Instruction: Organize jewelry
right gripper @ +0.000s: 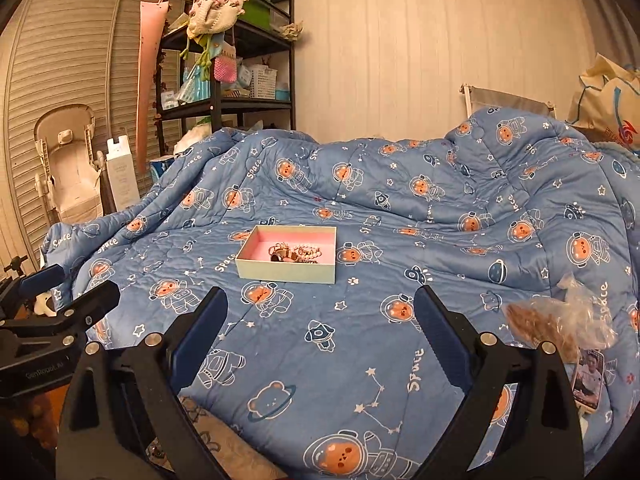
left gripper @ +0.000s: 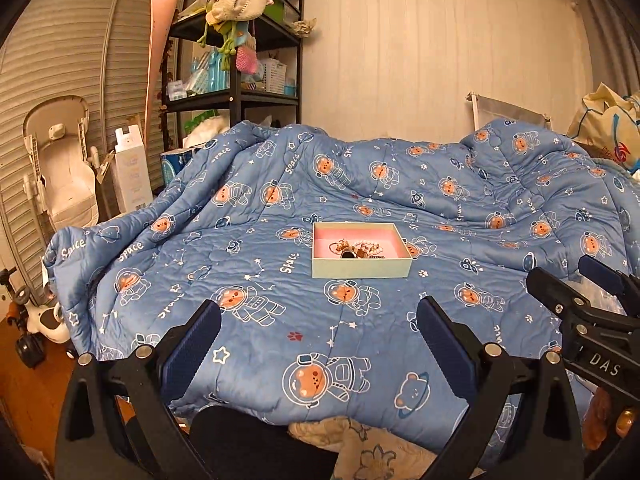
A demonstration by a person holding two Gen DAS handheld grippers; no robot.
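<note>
A shallow pale-green box (left gripper: 362, 267) with a pink inside sits on the blue bear-print quilt (left gripper: 248, 264); it also shows in the right wrist view (right gripper: 288, 272). A small heap of jewelry (left gripper: 356, 249) lies inside it, gold and pearl pieces (right gripper: 296, 253). My left gripper (left gripper: 320, 320) is open and empty, hovering over the quilt short of the box. My right gripper (right gripper: 320, 316) is open and empty, also short of the box. The right gripper shows at the right edge of the left wrist view (left gripper: 580, 284), the left gripper at the left edge of the right wrist view (right gripper: 68, 292).
A crinkled plastic bag (right gripper: 560, 320) with brown contents and a photo card (right gripper: 588, 378) lie on the quilt at the right. A black shelf rack (left gripper: 236, 64) stands beyond the bed at the left, with a baby seat (left gripper: 64, 164) and a ride-on toy (left gripper: 36, 324) on the floor.
</note>
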